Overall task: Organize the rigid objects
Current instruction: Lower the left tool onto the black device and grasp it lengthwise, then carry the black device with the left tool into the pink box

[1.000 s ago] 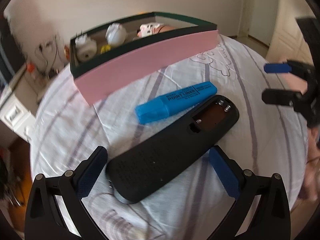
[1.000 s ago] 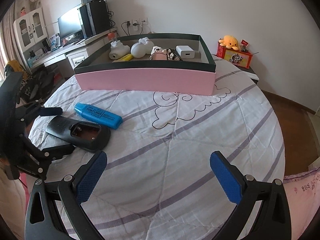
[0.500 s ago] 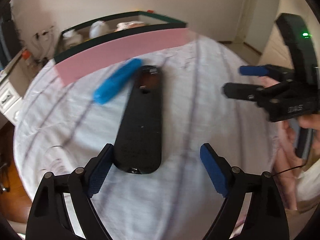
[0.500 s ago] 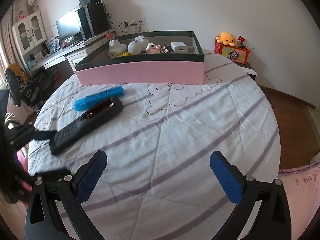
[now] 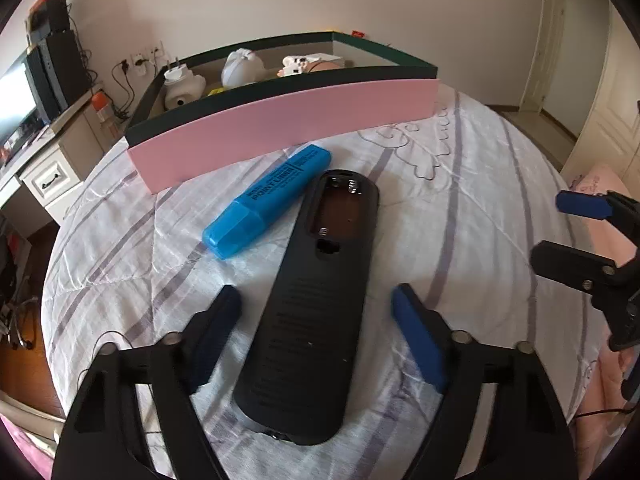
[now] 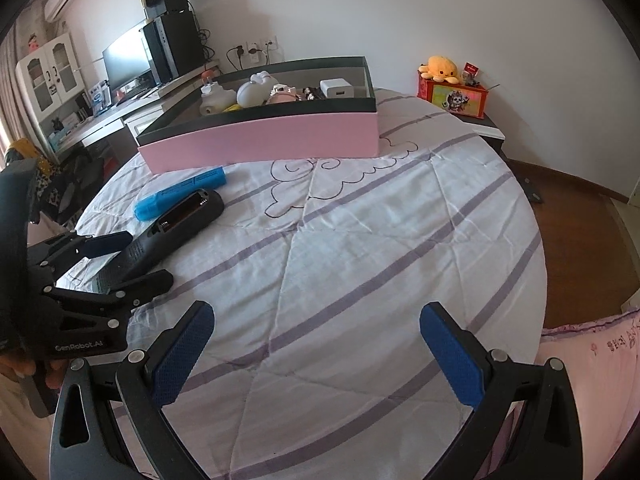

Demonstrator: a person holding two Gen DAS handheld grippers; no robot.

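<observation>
A black remote (image 5: 312, 320) (image 6: 176, 228) lies back-up on the striped cloth, its battery bay uncovered. My left gripper (image 5: 316, 300) (image 6: 142, 258) straddles its near half, and its jaws are closing. Small gaps still show between the blue pads and the remote's sides. A blue highlighter (image 5: 268, 200) (image 6: 180, 192) rests just beyond, beside the remote's far end. Behind both stands the pink box (image 5: 280, 132) (image 6: 260, 140) with a dark rim. My right gripper (image 6: 316, 312) (image 5: 560, 232) hangs open over bare cloth, well to the right of the remote, with nothing between its fingers.
Inside the box are white toys (image 6: 252, 92), a white charger (image 6: 338, 88) and several small items. A red tin with a yellow plush (image 6: 452, 92) sits beyond the round table's far right edge. A desk with a monitor (image 6: 124, 60) stands at the left.
The left gripper's jaws have narrowed around the remote, which now lies lengthwise between them after the hand shifted and rolled. The right gripper has drifted slightly.
</observation>
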